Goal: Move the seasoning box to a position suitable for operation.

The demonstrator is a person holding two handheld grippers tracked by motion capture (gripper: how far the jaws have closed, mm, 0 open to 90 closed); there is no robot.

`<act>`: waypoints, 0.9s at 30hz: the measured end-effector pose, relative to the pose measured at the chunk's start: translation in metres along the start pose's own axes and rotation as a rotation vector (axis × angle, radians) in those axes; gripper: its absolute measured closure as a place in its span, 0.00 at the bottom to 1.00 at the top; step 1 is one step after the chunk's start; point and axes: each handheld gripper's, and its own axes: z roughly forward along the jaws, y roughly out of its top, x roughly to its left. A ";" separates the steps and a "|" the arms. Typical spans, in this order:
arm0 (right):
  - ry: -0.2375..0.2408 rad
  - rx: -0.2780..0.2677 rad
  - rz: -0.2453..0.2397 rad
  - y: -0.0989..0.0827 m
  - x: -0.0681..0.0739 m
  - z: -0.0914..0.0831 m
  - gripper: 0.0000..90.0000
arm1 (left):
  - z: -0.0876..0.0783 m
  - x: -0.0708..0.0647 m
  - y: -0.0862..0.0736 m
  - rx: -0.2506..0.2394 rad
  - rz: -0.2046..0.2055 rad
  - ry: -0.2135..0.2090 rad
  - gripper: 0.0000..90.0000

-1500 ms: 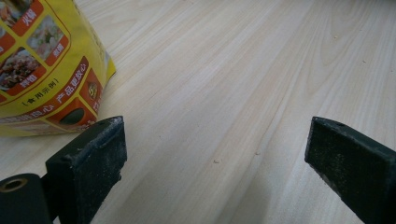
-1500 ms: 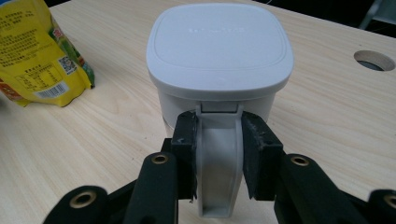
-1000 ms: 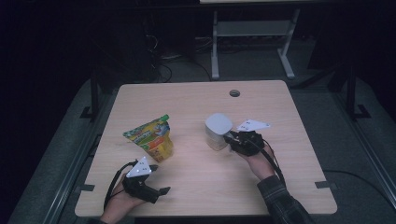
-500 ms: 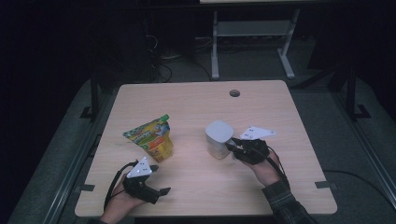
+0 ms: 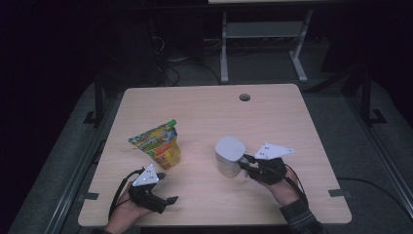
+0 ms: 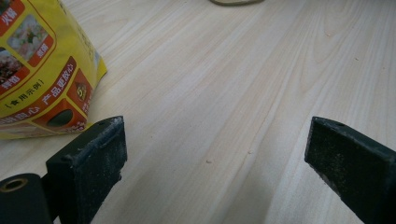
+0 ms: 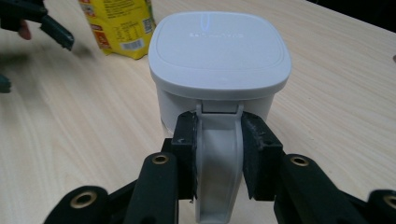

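The white lidded container (image 7: pixel 218 70) is being held by its handle (image 7: pixel 218 158), which is being pinched between the pads of the right gripper (image 7: pixel 218 154); the container is standing on the table (image 5: pixel 292 117) to the right of the yellow pouch (image 5: pixel 158 146), well apart from it. The carrying step is judged to be in hand. Next, a steady grip is called for, since the narrow handle could be twisted out of the pads as the container is set down or tilted.

The left gripper (image 6: pixel 215 154) is being rested on the table just in front of the pouch, its jaws spread wide with nothing between them. The container's contents are being hidden by its shut lid, the pouch is being cut off in the left gripper view, and whether the container's base is touching the wood cannot be told.
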 end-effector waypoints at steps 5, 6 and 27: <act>0.028 -0.001 -0.008 -0.005 0.009 -0.007 0.76 | 0.001 -0.001 0.000 0.001 0.002 -0.004 0.06; 0.033 -0.002 -0.013 -0.006 0.010 -0.008 0.76 | 0.001 -0.001 0.000 0.001 0.002 -0.004 0.06; 0.099 -0.037 -0.024 -0.022 0.015 -0.021 0.65 | 0.001 -0.001 -0.001 0.006 0.007 -0.014 0.06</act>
